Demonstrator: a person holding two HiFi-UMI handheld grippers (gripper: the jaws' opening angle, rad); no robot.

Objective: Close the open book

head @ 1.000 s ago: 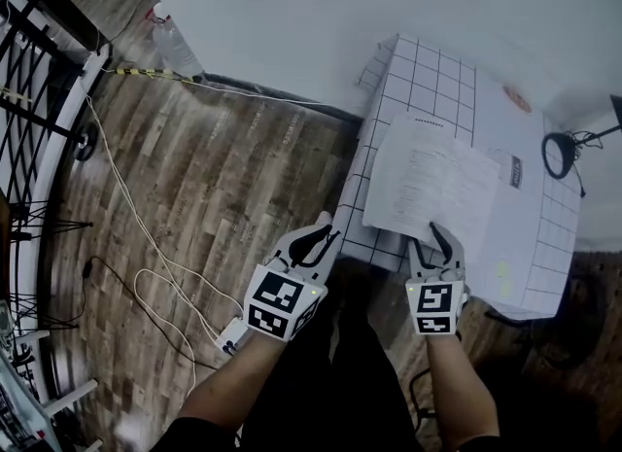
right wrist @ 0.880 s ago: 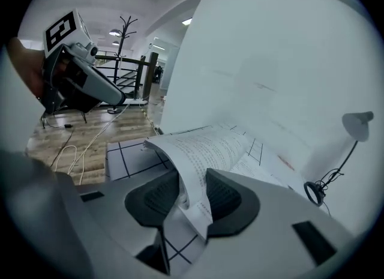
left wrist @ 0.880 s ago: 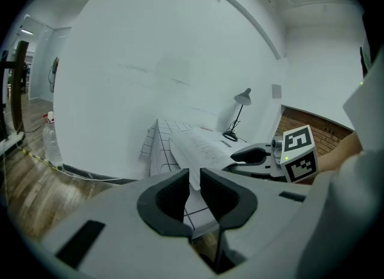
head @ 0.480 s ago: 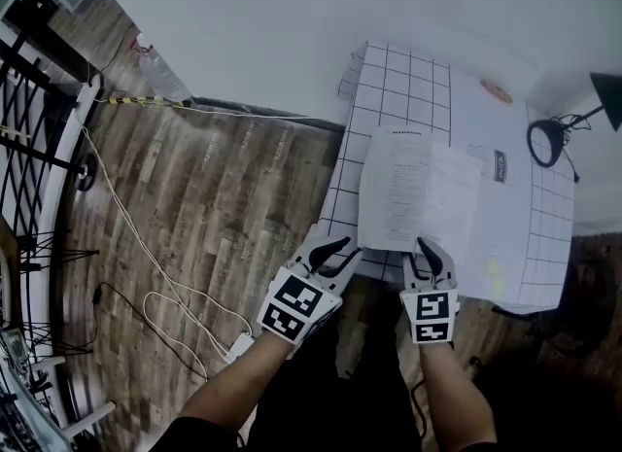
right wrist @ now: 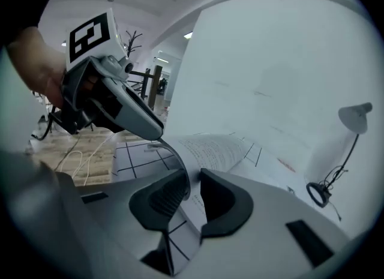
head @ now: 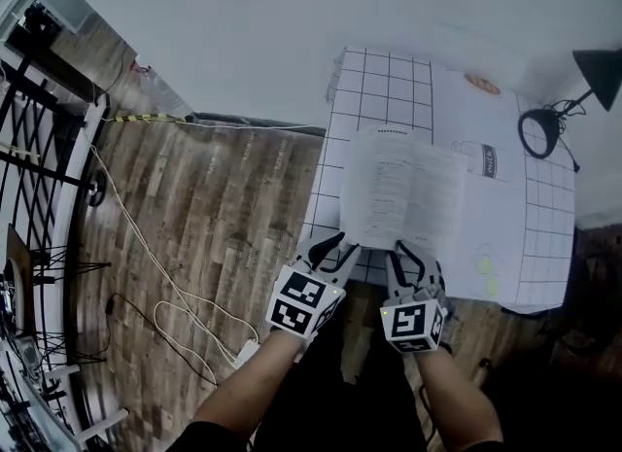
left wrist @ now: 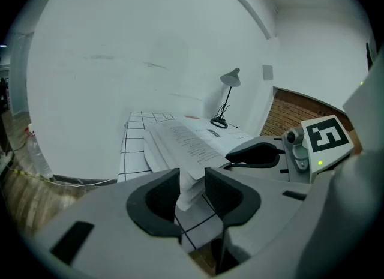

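The open book (head: 408, 197) lies on the white grid-lined table (head: 379, 76), its printed pages facing up. My left gripper (head: 340, 249) stands at the book's near left corner. In the left gripper view the gripper (left wrist: 192, 195) is open, with that corner of the page stack (left wrist: 186, 182) between its pads. My right gripper (head: 413, 258) sits at the near edge by the spine. Its jaws have just been closing. In the right gripper view a curled page (right wrist: 180, 161) lies against one pad of the gripper (right wrist: 193, 197), with a gap to the other.
A black desk lamp (head: 544, 124) stands at the table's far right, beside an orange sticker (head: 483, 84). White cables (head: 146, 256) trail over the wooden floor on the left. A black rack (head: 39, 149) and a bottle (head: 155, 86) stand by the white wall.
My left gripper has moved right, from off the table to the book's near left corner. The right gripper's jaws have narrowed around the page at the near edge.
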